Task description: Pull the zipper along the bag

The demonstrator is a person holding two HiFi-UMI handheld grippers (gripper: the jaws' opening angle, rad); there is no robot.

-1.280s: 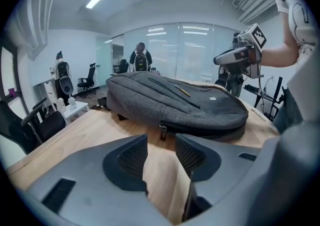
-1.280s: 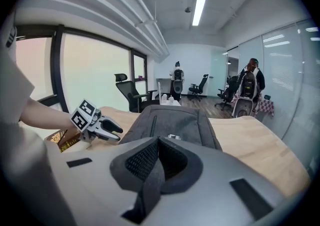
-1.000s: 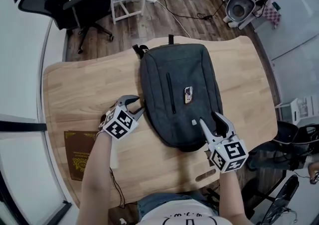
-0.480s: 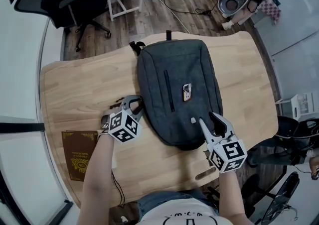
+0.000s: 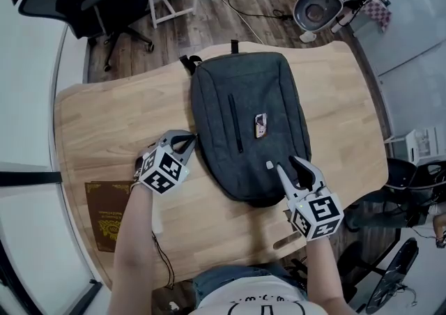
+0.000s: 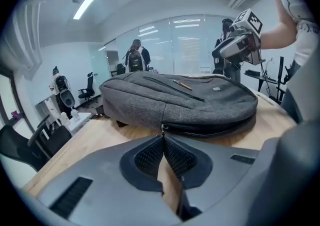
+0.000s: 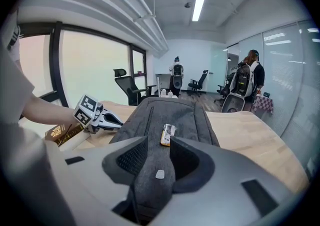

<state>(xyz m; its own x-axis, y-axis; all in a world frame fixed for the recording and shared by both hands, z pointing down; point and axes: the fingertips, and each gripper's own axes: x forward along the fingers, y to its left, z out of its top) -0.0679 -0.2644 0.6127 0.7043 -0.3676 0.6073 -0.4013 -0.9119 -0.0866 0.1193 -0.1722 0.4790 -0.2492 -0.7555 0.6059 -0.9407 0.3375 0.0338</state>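
At the bag's left edge, the left gripper [image 5: 187, 141] pinches the zipper pull [image 6: 161, 129], the right gripper [image 5: 288, 165] has just been closing on the near corner of the grey bag [image 5: 247, 97] on the table [image 5: 104, 111]; grasping looks done, and next likely comes a steady pull along the zipper.

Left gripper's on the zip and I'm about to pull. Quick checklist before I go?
1. Left gripper shut on zipper pull: ok.
2. Right gripper steadying backpack: its jaws have just been closing and fabric fills the gap: ok.
3. Zipper track ahead unobstructed: ok.
4. Table supports backpack flat: ok.
5. Grip on the pull firm enough not to slip: cannot tell.
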